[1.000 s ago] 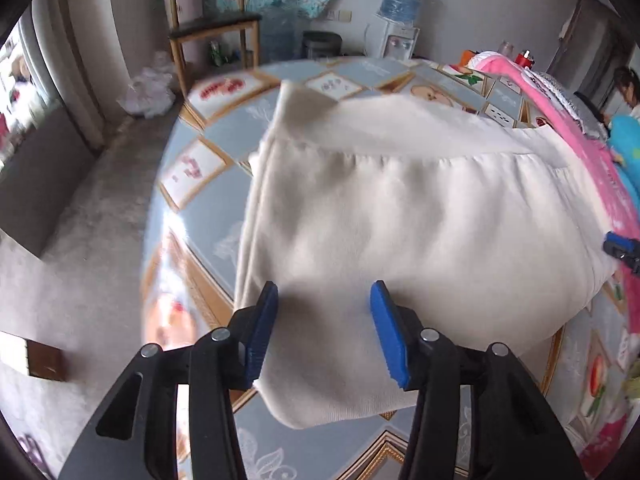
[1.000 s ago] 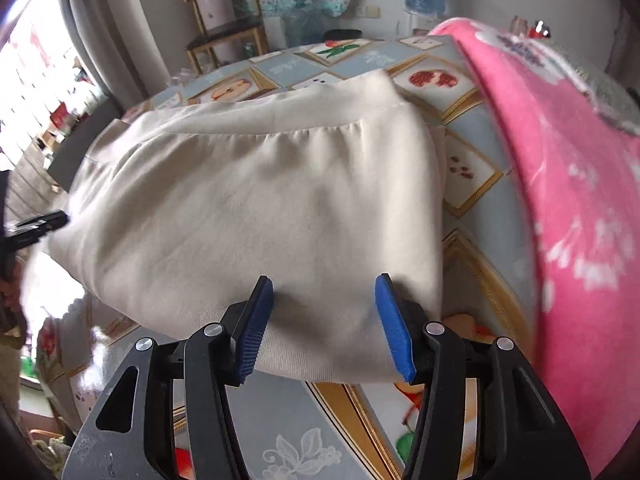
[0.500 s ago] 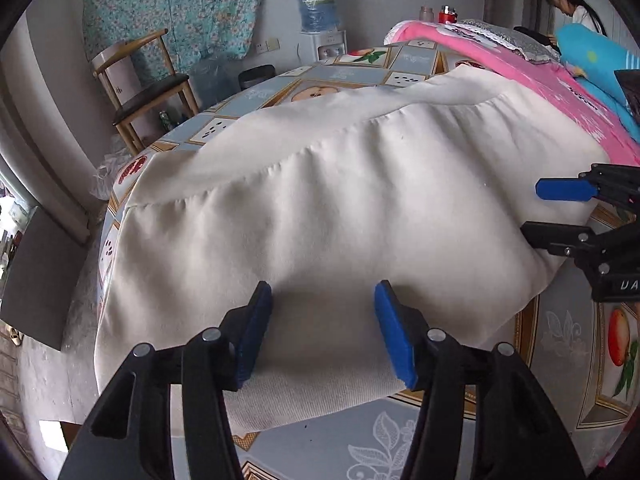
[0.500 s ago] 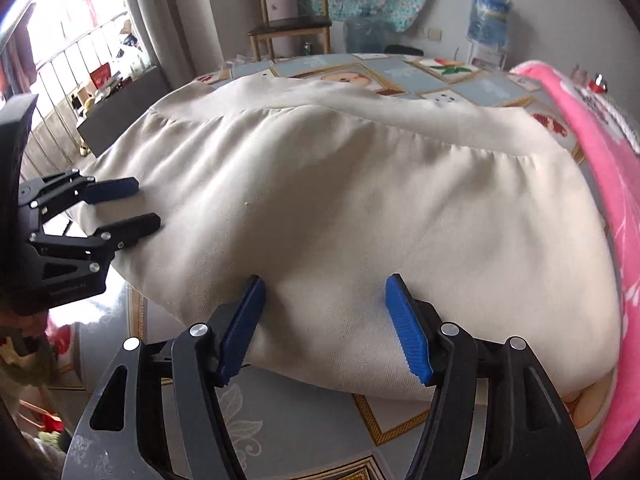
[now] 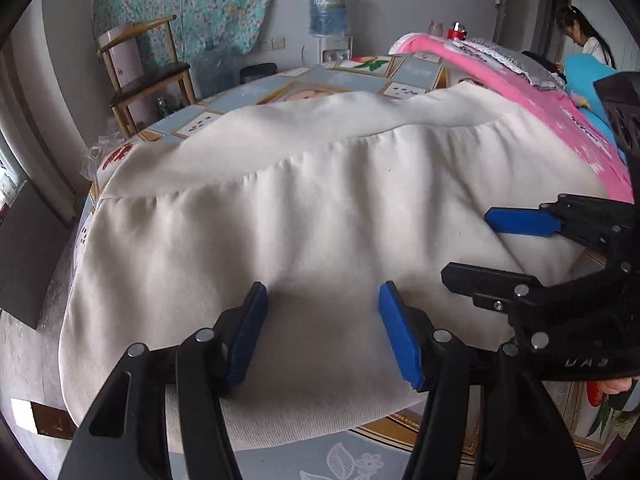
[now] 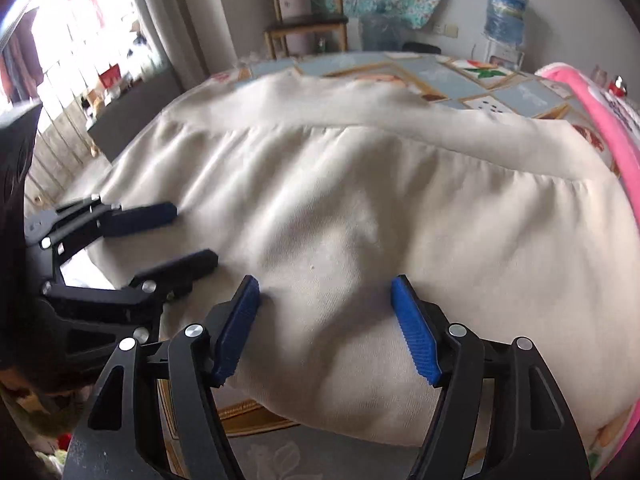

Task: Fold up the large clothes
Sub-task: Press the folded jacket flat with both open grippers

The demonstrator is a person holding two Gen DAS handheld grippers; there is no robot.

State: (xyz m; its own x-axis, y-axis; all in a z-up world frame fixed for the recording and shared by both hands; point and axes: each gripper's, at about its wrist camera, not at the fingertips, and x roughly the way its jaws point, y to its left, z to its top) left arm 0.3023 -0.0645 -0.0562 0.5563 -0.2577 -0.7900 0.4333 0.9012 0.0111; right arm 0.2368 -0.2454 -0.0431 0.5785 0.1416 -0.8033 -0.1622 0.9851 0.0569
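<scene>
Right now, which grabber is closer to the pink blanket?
The right gripper. It is over the cream garment on the half next to the pink blanket. The left gripper is on the garment's far half, beyond the right one. Both are opening.

Daylight, soft and even; source is the window (image 6: 76, 60) at upper left of the right wrist view, blown out to white glare. Left wrist view sharp, faint shadow on the cream garment (image 5: 312, 240) between the fingers. Right wrist view slightly blurred; both show fisheye bending and dark corner vignetting.
</scene>
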